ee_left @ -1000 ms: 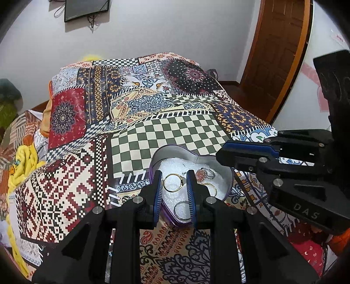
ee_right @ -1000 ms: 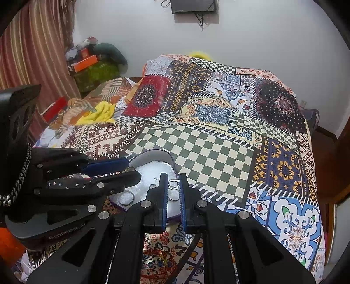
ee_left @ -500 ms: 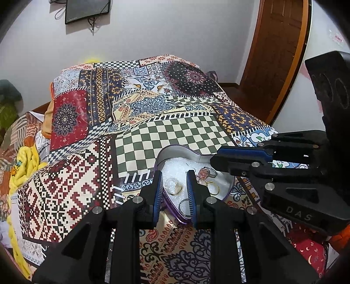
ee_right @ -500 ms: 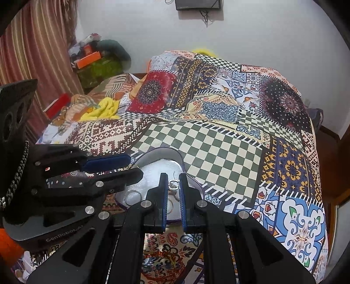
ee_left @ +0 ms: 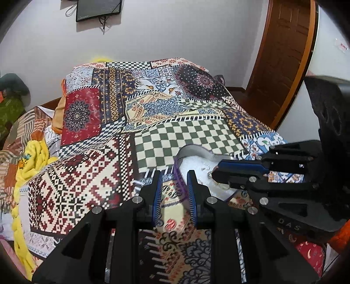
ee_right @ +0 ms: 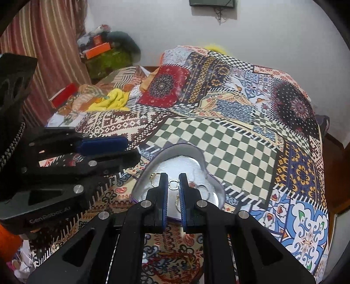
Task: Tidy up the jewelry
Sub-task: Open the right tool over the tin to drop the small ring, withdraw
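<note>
Setting: a bed covered with a patchwork bedspread (ee_left: 153, 113); a white wall behind, a wooden door (ee_left: 284, 56) at the right of the left wrist view, and a dark screen (ee_left: 98, 8) mounted high on the wall.
Box: a heart-shaped tin (ee_right: 186, 150) with a purple outer rim sits on the bedspread at the near edge of the green-and-cream checked patch (ee_right: 218, 139). It is open at the top and has a pale lining inside.
Jewelry: several small rings lie in the tin; a gold-coloured ring (ee_right: 154, 175) shows just left of the right gripper's fingers, and thin silver loops (ee_right: 202, 186) just right of them. Fine detail is too small to read.
Left gripper: the left gripper (ee_left: 175, 185) has its blue-padded fingers spread with a clear gap. The tin's purple rim (ee_left: 178, 179) runs up through that gap; whether the pads touch it I cannot tell.
Right gripper: the right gripper (ee_right: 173, 185) is over the tin, its fingers drawn close and pinching a small squarish silver ring (ee_right: 173, 185) between the tips. In the left wrist view its fingers reach in from the right over the tin's interior.
Side items: a yellow cloth (ee_right: 113, 100) lies on the far left part of the bed, and clutter with an orange box (ee_right: 97, 50) stands by the striped curtain (ee_right: 43, 43).
</note>
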Available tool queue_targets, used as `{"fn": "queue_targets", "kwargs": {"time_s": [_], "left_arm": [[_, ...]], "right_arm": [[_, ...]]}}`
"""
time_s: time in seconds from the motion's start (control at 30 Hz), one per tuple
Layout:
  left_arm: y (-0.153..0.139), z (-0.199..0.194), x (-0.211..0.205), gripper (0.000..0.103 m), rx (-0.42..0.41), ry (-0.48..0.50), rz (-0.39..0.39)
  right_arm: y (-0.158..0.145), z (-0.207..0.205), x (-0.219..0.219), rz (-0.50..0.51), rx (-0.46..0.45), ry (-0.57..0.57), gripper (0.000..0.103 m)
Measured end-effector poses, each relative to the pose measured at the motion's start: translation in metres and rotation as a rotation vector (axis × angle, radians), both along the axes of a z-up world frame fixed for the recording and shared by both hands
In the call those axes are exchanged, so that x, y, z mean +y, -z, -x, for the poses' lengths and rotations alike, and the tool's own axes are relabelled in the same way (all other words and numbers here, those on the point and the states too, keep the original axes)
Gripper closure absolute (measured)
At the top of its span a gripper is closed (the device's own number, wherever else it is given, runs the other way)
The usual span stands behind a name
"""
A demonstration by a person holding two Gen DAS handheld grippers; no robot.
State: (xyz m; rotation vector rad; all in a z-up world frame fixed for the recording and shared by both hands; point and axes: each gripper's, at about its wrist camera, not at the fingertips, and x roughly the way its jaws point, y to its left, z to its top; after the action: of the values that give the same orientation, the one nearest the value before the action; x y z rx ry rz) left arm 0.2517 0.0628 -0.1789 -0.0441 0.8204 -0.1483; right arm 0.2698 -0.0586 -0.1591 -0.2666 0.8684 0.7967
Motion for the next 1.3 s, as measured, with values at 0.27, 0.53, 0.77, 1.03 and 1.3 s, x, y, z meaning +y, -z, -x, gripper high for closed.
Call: {"fn": "queue_targets", "kwargs": {"time_s": [0.27, 0.53, 0.77, 1.03, 1.3], "left_arm": [[0.006, 0.008, 0.003, 0.081, 0.020, -0.001, -0.008], [0.004, 0.008, 0.002, 0.080, 0.023, -0.001, 0.007], [-0.006, 0.018, 0.001, 0.075, 0.013, -0.010, 0.006], [-0.024, 0.039, -0.010, 0.074, -0.009, -0.001, -0.002], [-0.035, 0.059, -0.029, 0.069, -0.018, 0.021, -0.006]], "right_arm": [[0.008, -0.003, 0.011, 0.031, 0.036, -0.026, 0.094], [0.008, 0.003, 0.014, 0.078, 0.055, -0.032, 0.094], [0.000, 0.009, 0.007, 0.097, 0.043, 0.001, 0.092], [-0.021, 0.027, -0.009, 0.073, 0.015, 0.031, 0.091], [-0.039, 0.044, -0.040, 0.053, -0.018, 0.102, 0.091]]}}
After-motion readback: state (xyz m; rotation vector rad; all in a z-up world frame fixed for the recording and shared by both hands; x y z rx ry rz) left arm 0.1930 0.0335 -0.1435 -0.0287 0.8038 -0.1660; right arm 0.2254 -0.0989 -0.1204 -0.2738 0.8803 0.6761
